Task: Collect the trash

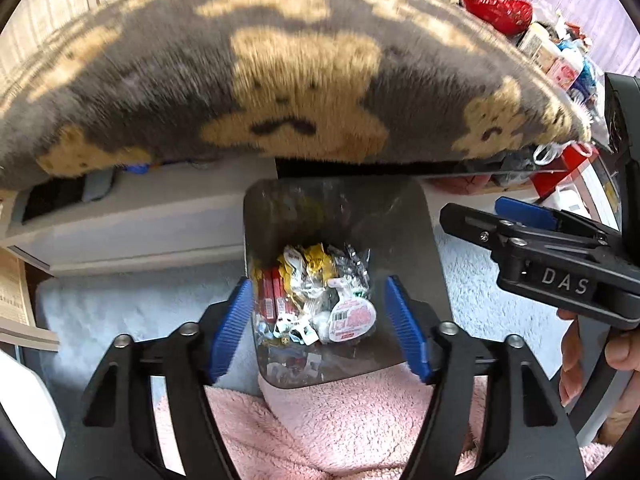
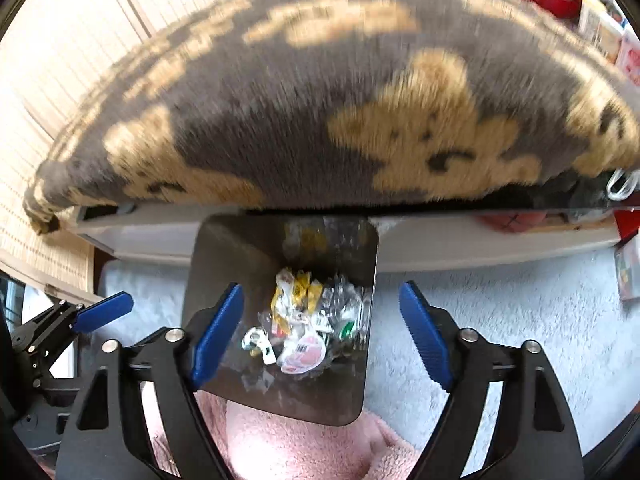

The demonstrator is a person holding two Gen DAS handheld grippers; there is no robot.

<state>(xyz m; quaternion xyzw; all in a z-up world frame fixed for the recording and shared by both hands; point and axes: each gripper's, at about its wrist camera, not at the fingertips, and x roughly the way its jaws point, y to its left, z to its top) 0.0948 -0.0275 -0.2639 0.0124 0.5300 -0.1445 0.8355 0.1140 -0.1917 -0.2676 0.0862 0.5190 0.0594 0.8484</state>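
Note:
A clear, dark-tinted trash bin (image 1: 404,232) stands on the floor below both grippers, its wall also showing in the right wrist view (image 2: 224,256). It holds a heap of wrappers (image 1: 320,300), seen too in the right wrist view (image 2: 308,328): red, yellow, silver and white packets. My left gripper (image 1: 318,328) is open and empty above the bin's mouth. My right gripper (image 2: 322,332) is open and empty above the bin as well. The right gripper also shows in the left wrist view (image 1: 496,220), to the bin's right.
A big grey cushion with tan bears (image 1: 280,80) lies on a low table just behind the bin. Pink fleece (image 1: 340,432) lies in front. A pale fluffy rug (image 2: 500,320) covers the floor. Red objects and boxes (image 1: 500,8) crowd the far right.

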